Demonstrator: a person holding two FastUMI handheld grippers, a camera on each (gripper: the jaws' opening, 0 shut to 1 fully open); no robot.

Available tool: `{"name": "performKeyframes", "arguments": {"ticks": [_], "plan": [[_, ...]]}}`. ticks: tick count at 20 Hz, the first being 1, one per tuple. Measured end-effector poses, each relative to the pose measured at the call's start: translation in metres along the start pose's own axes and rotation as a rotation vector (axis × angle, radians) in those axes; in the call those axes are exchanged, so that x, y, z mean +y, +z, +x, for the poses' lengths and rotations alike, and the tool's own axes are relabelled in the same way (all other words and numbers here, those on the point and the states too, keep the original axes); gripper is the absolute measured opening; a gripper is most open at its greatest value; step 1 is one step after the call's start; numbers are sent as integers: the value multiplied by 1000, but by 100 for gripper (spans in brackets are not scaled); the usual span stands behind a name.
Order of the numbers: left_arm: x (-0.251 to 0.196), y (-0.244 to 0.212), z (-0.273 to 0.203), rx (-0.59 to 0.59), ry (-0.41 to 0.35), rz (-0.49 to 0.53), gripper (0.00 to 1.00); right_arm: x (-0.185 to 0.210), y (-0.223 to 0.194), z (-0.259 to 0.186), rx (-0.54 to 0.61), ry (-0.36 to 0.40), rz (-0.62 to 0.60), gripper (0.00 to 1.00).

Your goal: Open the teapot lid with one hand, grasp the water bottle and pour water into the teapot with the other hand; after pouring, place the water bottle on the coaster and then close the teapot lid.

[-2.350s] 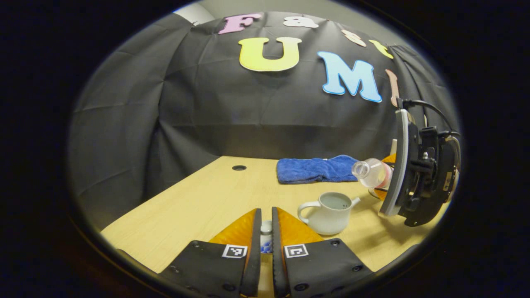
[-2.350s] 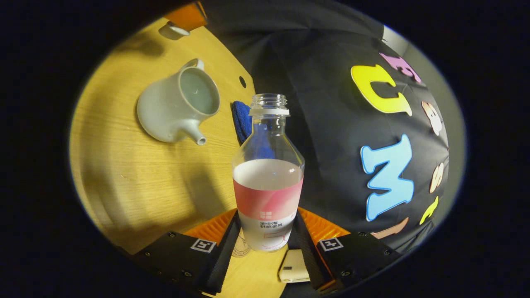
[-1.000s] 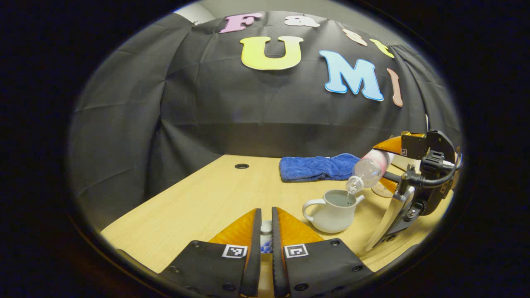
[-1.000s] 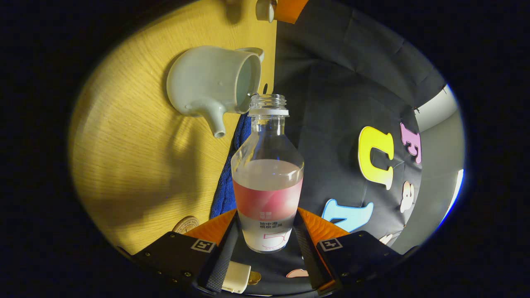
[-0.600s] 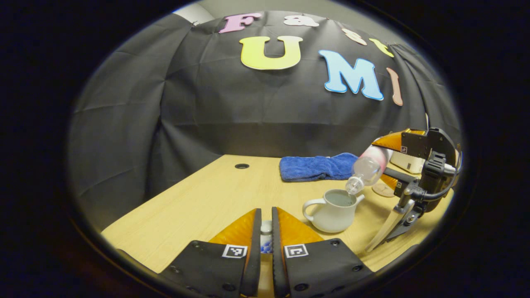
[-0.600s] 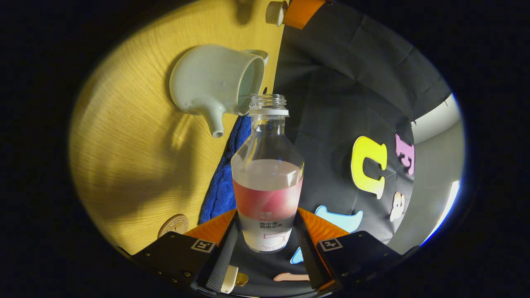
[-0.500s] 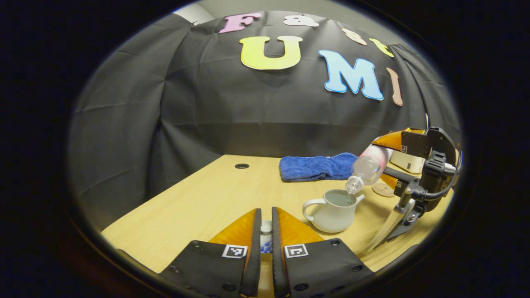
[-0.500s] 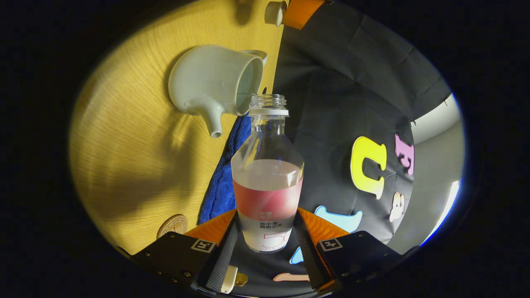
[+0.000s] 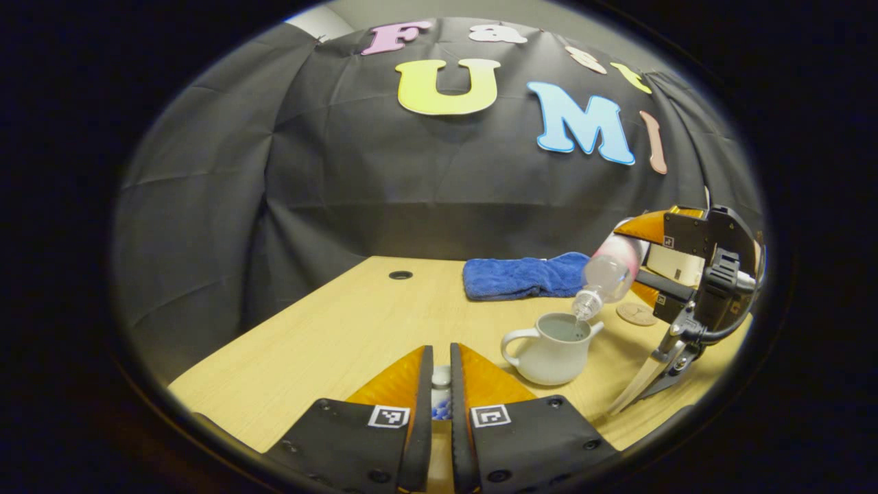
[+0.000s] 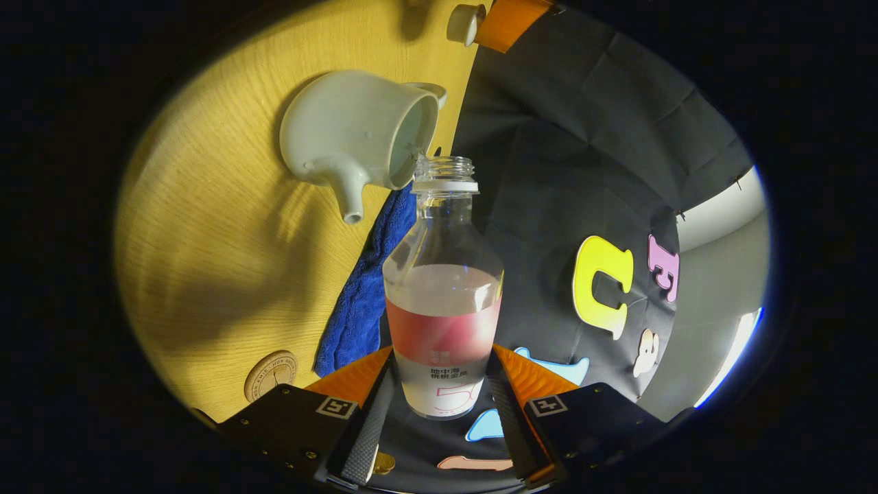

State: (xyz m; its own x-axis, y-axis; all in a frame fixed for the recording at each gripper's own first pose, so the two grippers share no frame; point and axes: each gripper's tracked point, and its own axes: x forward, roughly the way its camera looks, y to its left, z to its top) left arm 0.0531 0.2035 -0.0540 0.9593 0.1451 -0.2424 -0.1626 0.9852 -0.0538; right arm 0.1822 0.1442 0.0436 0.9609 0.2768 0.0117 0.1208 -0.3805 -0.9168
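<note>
Lid's off: your left gripper [image 9: 439,384] has its fingers nearly closed, pinching the teapot lid [image 9: 440,376] by its knob, held above the table [image 9: 329,336] off to the side, teapot ahead and to its right

Your right gripper [image 10: 442,391] is clamped on the lower body of the water bottle [image 10: 444,295], both fingers on the label band. Bottle is tipped well over, mouth down, with its neck right at the rim of the open teapot [image 9: 552,346]. In the left gripper view the mouth sits directly over the opening. I can't make out a stream from here, but there's liquid visible inside the pot, so I'd say you're mid-pour

Bottle looks roughly half full

Left to do, by my read: level the bottle, set it on the coaster [image 10: 271,375], which lies on the table just beyond the right gripper's left finger, near the blue towel [image 9: 525,278]. Then bring the lid back across and seat it on the teapot

Watch the neck against the rim when you tip back
</note>
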Motion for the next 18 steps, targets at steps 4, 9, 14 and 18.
{"name": "performKeyframes", "arguments": {"ticks": [4, 9, 14, 18], "plan": [[1, 0, 1, 0, 2, 3, 19, -6, -2, 3, 0, -11, -13, 75], [-1, 0, -1, -1, 1, 9, 20, -15, 0, 3, -10, -36, -40, 75], [-1, 0, -1, -1, 1, 13, 20, -24, 1, 5, -18, -59, -68, 75], [-1, 1, -1, 0, 0, 12, 20, -31, 5, 5, -31, -101, -114, 75]]}}
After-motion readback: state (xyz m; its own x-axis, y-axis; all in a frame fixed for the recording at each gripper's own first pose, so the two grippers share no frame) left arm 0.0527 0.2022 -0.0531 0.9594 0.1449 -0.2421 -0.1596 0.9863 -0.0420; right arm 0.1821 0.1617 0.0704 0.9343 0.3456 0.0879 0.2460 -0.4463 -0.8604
